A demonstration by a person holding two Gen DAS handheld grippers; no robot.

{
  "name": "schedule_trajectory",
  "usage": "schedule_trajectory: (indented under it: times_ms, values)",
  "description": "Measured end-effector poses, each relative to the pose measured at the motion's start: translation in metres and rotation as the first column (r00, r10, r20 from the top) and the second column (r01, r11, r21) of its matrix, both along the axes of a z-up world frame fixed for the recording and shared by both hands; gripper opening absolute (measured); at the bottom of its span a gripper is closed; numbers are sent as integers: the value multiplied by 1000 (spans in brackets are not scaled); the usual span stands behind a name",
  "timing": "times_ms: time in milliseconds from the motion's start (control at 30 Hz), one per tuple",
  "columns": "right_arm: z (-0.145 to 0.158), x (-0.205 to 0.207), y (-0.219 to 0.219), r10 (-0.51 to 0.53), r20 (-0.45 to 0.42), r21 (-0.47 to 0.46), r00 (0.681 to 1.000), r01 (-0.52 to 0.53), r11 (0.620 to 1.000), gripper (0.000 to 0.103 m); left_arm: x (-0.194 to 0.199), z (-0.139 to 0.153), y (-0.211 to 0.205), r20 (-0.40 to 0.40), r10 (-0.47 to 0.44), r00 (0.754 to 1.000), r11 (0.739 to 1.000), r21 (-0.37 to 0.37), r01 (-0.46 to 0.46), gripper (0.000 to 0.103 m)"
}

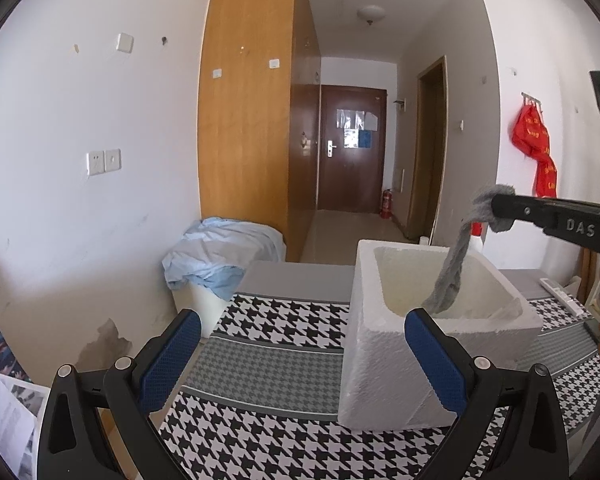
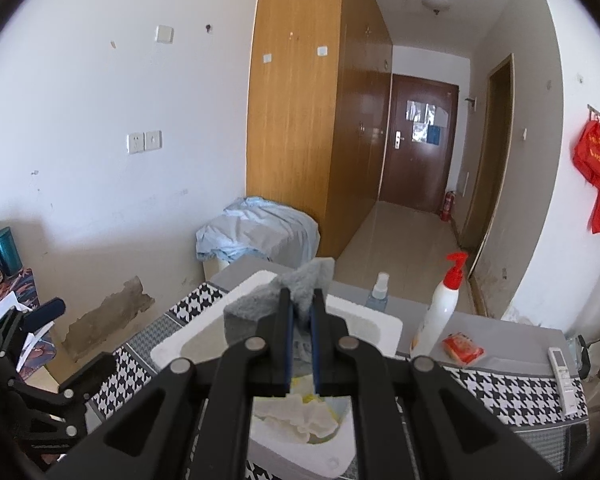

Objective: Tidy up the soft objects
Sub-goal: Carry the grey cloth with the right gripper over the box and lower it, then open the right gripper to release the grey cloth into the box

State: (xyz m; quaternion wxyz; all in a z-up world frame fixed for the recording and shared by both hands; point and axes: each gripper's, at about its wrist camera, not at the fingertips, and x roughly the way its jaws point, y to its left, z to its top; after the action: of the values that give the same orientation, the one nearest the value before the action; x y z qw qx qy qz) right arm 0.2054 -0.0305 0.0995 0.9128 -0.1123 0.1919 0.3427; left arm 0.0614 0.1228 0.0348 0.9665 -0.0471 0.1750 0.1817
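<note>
A white foam box [image 1: 384, 360] stands on the houndstooth-covered table [image 1: 268, 364]. My right gripper [image 2: 301, 304] is shut on a grey cloth [image 2: 296, 284] and holds it above the box [image 2: 204, 340]; in the left wrist view the cloth [image 1: 454, 264] hangs from that gripper [image 1: 496, 208] down into the box. White and yellowish soft items [image 2: 300, 416] lie inside the box. My left gripper [image 1: 300, 360] is open and empty, low over the table just left of the box.
A white pump bottle with a red top [image 2: 440, 312], a small spray bottle [image 2: 379, 292], a red packet [image 2: 462, 347] and a remote [image 2: 560, 364] sit on the table to the right. A bin draped in blue cloth [image 1: 220, 260] stands beyond the table's far left.
</note>
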Motion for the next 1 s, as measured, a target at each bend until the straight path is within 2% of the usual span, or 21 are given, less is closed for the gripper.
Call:
schedule_trajectory:
  times_ms: [367, 433, 500, 533, 567, 600, 1000]
  values:
    - [-16, 16, 16, 17, -81, -32, 997, -20, 999, 10, 1, -6, 9, -12, 22, 1000, 1000, -16, -22, 102]
    - [-19, 19, 18, 20, -93, -42, 995, -24, 999, 17, 1, -6, 10, -14, 25, 1000, 1000, -18, -25, 102]
    - [-23, 19, 21, 26, -107, -50, 994, -32, 998, 43, 1, -7, 11, -16, 26, 1000, 999, -21, -26, 102]
    - [-25, 20, 22, 24, -111, -55, 994, -31, 998, 51, 2, -7, 11, -17, 25, 1000, 999, -23, -25, 102]
    - [-26, 21, 23, 21, -110, -58, 994, -27, 998, 64, 2, -7, 11, -18, 24, 1000, 999, -22, -24, 102]
    - [-27, 21, 24, 20, -106, -59, 994, -26, 998, 68, 2, -7, 11, -19, 23, 1000, 1000, -19, -24, 102]
    - [-23, 9, 9, 24, -90, -36, 996, -28, 999, 72, 5, -5, 5, -23, 11, 1000, 1000, -16, -12, 102]
